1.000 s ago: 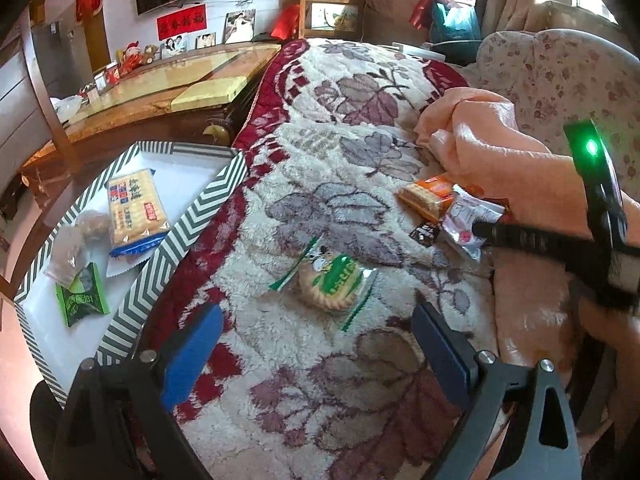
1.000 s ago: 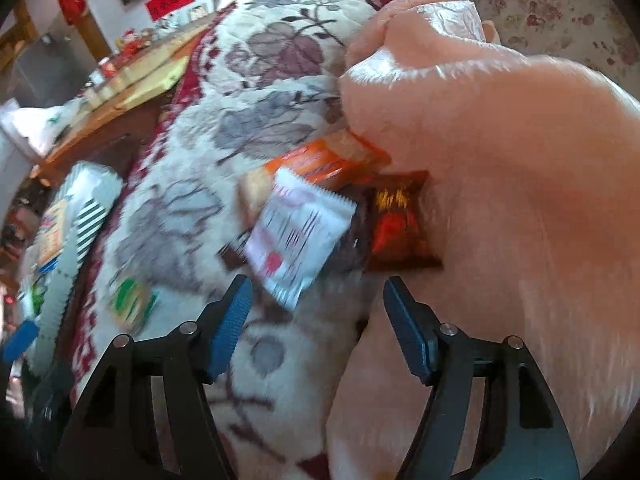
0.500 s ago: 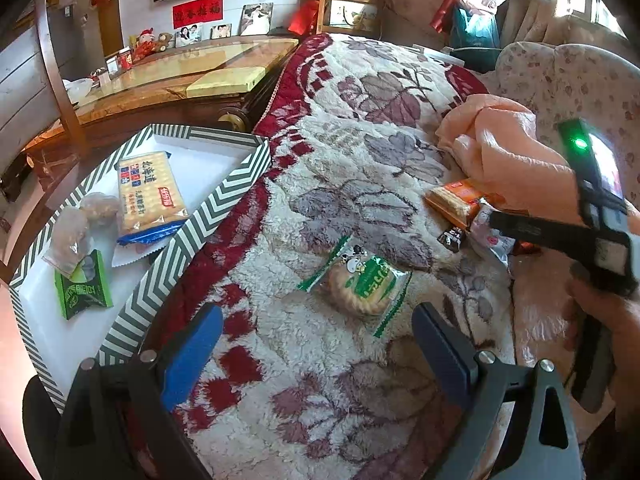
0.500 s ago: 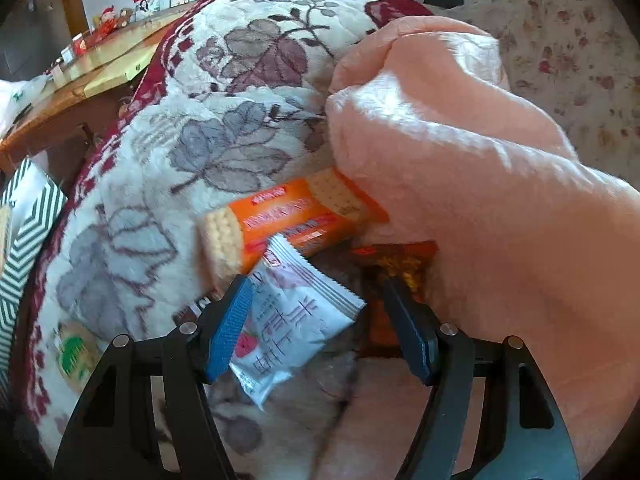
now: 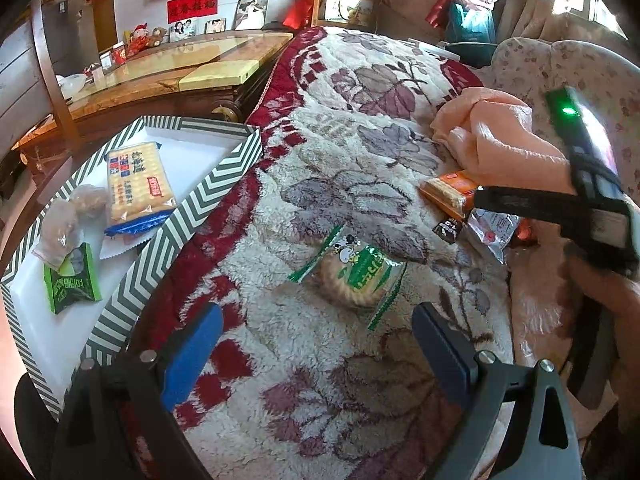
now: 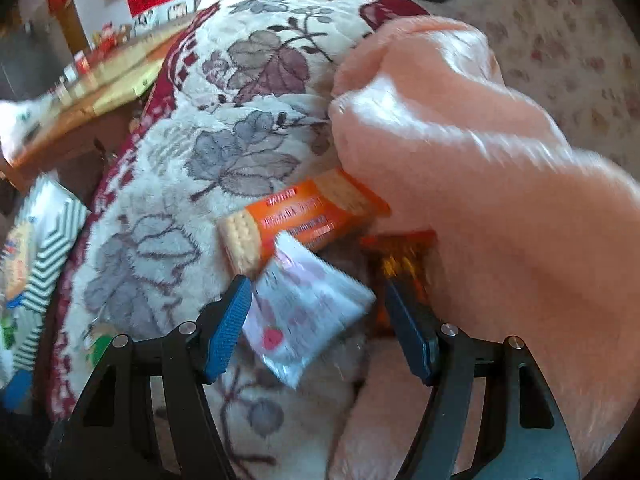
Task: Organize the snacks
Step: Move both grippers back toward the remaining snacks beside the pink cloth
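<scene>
On the flowered plush rug, a round biscuit in a green wrapper (image 5: pixel 352 272) lies just ahead of my left gripper (image 5: pixel 318 316), which hangs open with nothing between its fingers. Against the pink blanket (image 6: pixel 460 152) lies a heap of snacks: an orange cracker pack (image 6: pixel 308 216), a white packet (image 6: pixel 308 312), a red-orange packet (image 6: pixel 404 256) and a small dark packet (image 5: pixel 448 230). My right gripper (image 6: pixel 318 286) is low over the heap. Its jaws are opening, with the white packet between them and not pinched.
A white tray with a chevron rim (image 5: pixel 224 168) stands left of the rug. It holds a yellow cracker pack (image 5: pixel 136 180), a green packet (image 5: pixel 72 280) and a clear bag (image 5: pixel 60 228). A wooden table (image 5: pixel 180 64) stands behind it. A floral sofa (image 5: pixel 560 72) lies to the right.
My right gripper has closed in on the snack heap, so the white packet now lies between its jaws. The left gripper has hardly moved.
</scene>
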